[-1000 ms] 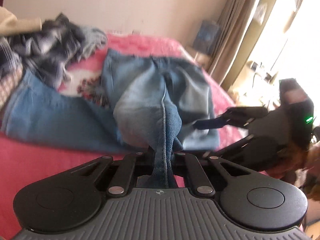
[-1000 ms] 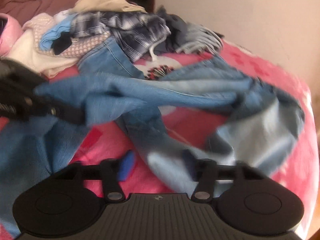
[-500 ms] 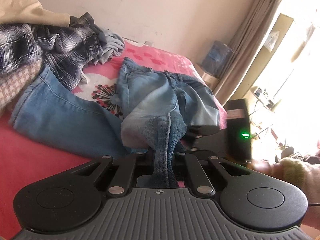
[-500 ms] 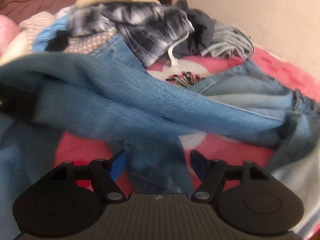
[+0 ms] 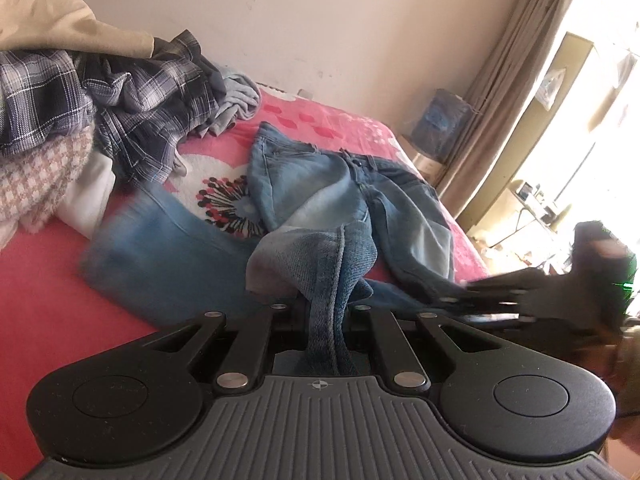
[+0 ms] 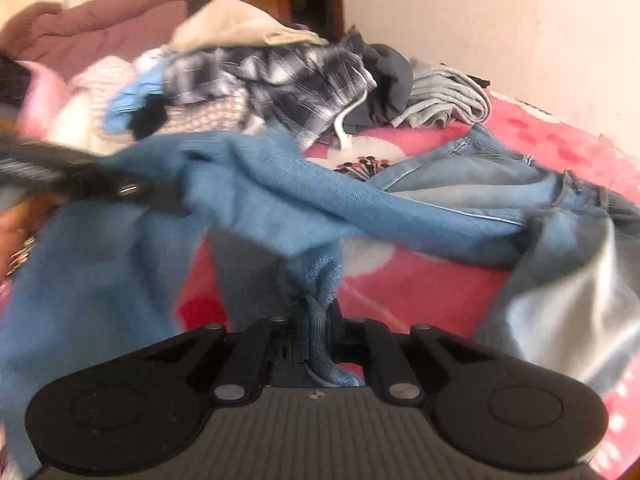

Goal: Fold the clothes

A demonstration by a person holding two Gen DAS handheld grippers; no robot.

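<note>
Lying half spread on the pink bed (image 5: 48, 300), the soft, heavy jeans (image 5: 320, 208) sag between the left claw (image 5: 326, 312), pinching one leg's end, and the right claw (image 6: 316, 320), closing on denim beside it, so hems look the best places to hold.

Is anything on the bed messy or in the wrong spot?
Yes. The jeans lie twisted and bunched across the pink blanket, not flat. Behind them, a heap of unfolded clothes sits jumbled against the wall.
</note>
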